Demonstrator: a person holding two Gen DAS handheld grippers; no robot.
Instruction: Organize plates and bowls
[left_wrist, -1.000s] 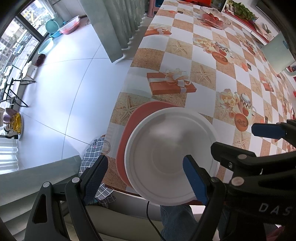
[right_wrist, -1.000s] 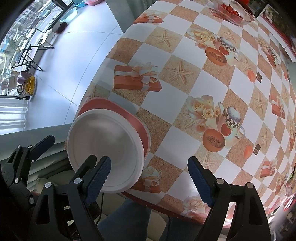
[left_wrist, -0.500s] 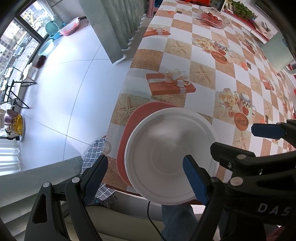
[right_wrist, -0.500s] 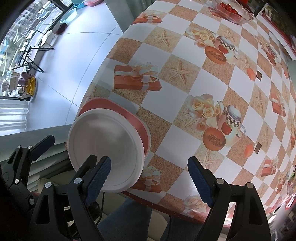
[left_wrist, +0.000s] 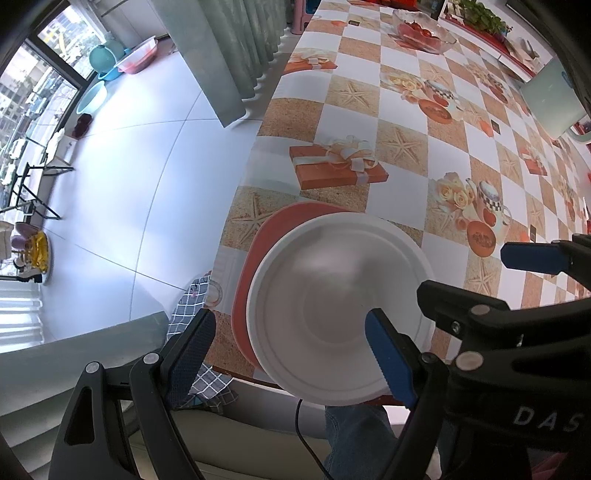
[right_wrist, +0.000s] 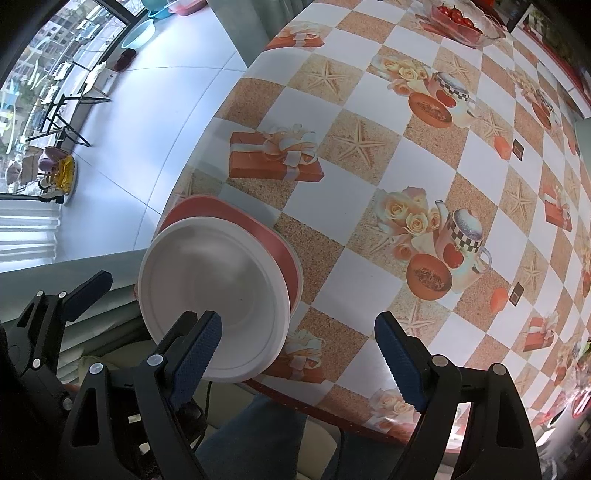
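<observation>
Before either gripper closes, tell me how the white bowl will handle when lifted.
The white bowl looks thin-walled and matte, like a disposable one, so probably light and slightly flexible. It sits on the red plate near the table edge, so a push may slide it off. Its smooth rim may slip between pads.

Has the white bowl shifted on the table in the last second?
No. The white bowl sits at the same spot on the red plate, same offset from the printed gift box.

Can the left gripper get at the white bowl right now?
Probably yes. The left gripper hangs above the white bowl, jaws open and empty, with nothing between; the right gripper stands off to the side.
</observation>
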